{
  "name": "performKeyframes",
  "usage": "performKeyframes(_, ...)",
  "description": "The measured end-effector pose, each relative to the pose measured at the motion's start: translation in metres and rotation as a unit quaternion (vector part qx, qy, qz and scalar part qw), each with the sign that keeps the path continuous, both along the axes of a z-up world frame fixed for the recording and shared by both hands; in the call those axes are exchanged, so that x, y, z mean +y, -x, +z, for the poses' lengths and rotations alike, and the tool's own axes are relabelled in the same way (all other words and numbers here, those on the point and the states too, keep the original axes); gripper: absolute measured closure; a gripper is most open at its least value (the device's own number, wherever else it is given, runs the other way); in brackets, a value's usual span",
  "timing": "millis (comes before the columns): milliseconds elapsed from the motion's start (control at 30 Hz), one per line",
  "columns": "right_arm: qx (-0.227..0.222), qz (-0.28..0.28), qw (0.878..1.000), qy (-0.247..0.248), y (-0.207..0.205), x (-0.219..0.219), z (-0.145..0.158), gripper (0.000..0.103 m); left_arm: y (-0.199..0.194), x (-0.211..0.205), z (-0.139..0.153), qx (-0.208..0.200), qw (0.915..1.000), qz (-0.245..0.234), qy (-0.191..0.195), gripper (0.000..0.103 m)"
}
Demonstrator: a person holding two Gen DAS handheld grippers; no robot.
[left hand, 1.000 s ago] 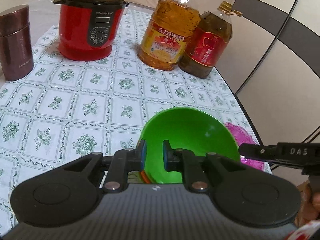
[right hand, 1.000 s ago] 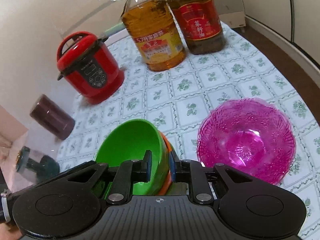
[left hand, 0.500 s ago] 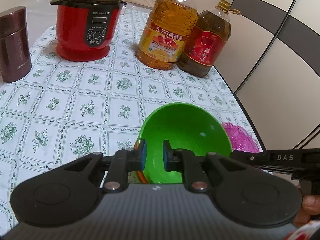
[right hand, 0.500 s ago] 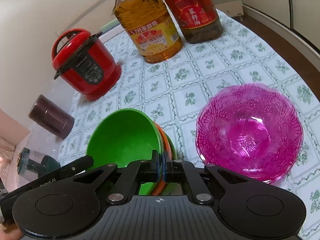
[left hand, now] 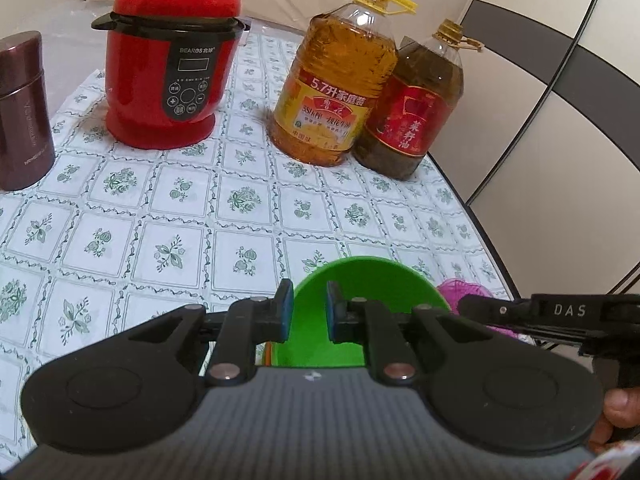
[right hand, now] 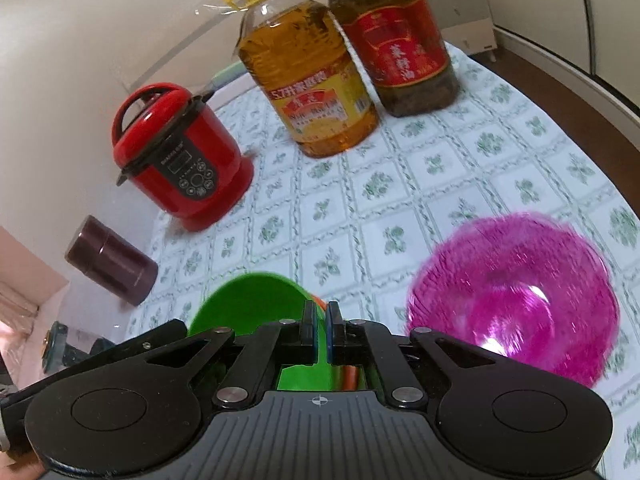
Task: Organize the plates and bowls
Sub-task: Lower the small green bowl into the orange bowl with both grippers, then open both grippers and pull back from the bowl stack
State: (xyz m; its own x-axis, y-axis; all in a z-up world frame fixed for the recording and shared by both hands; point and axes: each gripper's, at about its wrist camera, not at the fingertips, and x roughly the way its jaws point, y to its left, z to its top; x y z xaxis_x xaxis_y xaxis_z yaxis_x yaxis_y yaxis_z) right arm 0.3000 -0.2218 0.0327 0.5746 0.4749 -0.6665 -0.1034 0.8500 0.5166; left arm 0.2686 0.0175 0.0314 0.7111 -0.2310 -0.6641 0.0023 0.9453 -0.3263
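1. Floral-print tablecloth (left hand: pixel 180 208) spans the surface ahead of both grippers.
2. Translucent magenta plastic bowl (right hand: pixel 516 300) sits just right of the right gripper (right hand: pixel 321 326), motion-blurred.
3. Green plastic bowl (left hand: pixel 360 304), nested on an orange bowl (right hand: pixel 348 374): right gripper pinches its rim, pads nearly closed.
4. Left gripper (left hand: pixel 307 316) straddles the opposite rim, narrow gap; contact unclear.

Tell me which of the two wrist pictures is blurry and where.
Right wrist view: the translucent magenta plastic bowl is motion-smeared, and the round red electric cooker is slightly soft. Left wrist view: sharp, the cooker's panel lettering legible; fisheye bends the wall lines in both.
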Motion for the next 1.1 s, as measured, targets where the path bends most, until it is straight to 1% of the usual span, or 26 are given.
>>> performKeyframes(133, 0.005, 0.010, 1.000, 0.023, -0.009, 0.008, -0.007, 0.099, -0.007, -0.001, -0.004, 0.006, 1.0000, -0.005, -0.002, 0.090)
performKeyframes(333, 0.017, 0.011, 1.000, 0.023, -0.013, 0.009, -0.015, 0.099, -0.009, -0.001, -0.011, 0.012, 0.9999, -0.006, -0.003, 0.090)
performKeyframes(433, 0.020, 0.008, 1.000, 0.022, -0.013, 0.008, -0.013, 0.099, -0.008, -0.001, -0.009, 0.010, 0.9999, -0.004, -0.002, 0.090)
performKeyframes(567, 0.001, -0.001, 1.000, 0.016, -0.001, 0.005, -0.003, 0.097, 0.004, 0.001, -0.002, -0.005, 1.0000, 0.000, 0.008, 0.090)
performKeyframes(600, -0.002, -0.003, 1.000, 0.012, 0.003, 0.003, 0.000, 0.093, 0.009, 0.002, 0.000, -0.008, 0.9999, 0.002, 0.012, 0.090)
performKeyframes(633, -0.005, -0.005, 1.000, 0.008, 0.008, 0.001, 0.002, 0.085, 0.013, 0.002, 0.002, -0.010, 0.9998, 0.004, 0.016, 0.090)
performKeyframes(667, -0.007, -0.007, 1.000, 0.005, 0.013, 0.000, 0.004, 0.079, 0.017, 0.003, 0.003, -0.012, 0.9997, 0.007, 0.019, 0.090)
performKeyframes(700, -0.009, -0.011, 1.000, 0.002, 0.019, -0.003, 0.006, 0.066, 0.022, 0.003, 0.005, -0.013, 0.9996, 0.009, 0.021, 0.090)
performKeyframes(733, -0.011, -0.014, 1.000, -0.001, 0.025, -0.005, 0.007, 0.059, 0.028, 0.003, 0.006, -0.014, 0.9996, 0.010, 0.023, 0.089)
performKeyframes(800, -0.010, -0.020, 1.000, -0.004, 0.037, -0.009, 0.009, 0.058, 0.038, 0.005, 0.008, -0.016, 0.9994, 0.015, 0.026, 0.088)
performKeyframes(867, -0.007, -0.025, 1.000, -0.005, 0.049, -0.012, 0.009, 0.058, 0.050, 0.006, 0.009, -0.017, 0.9992, 0.021, 0.030, 0.080)
performKeyframes(1000, 0.005, -0.034, 0.999, 0.000, 0.075, -0.016, 0.006, 0.054, 0.075, 0.010, 0.011, -0.020, 0.9985, 0.036, 0.036, 0.075)
performKeyframes(1100, 0.016, -0.036, 0.999, 0.006, 0.094, -0.016, -0.001, 0.050, 0.094, 0.012, 0.009, -0.016, 0.9978, 0.046, 0.045, 0.065)
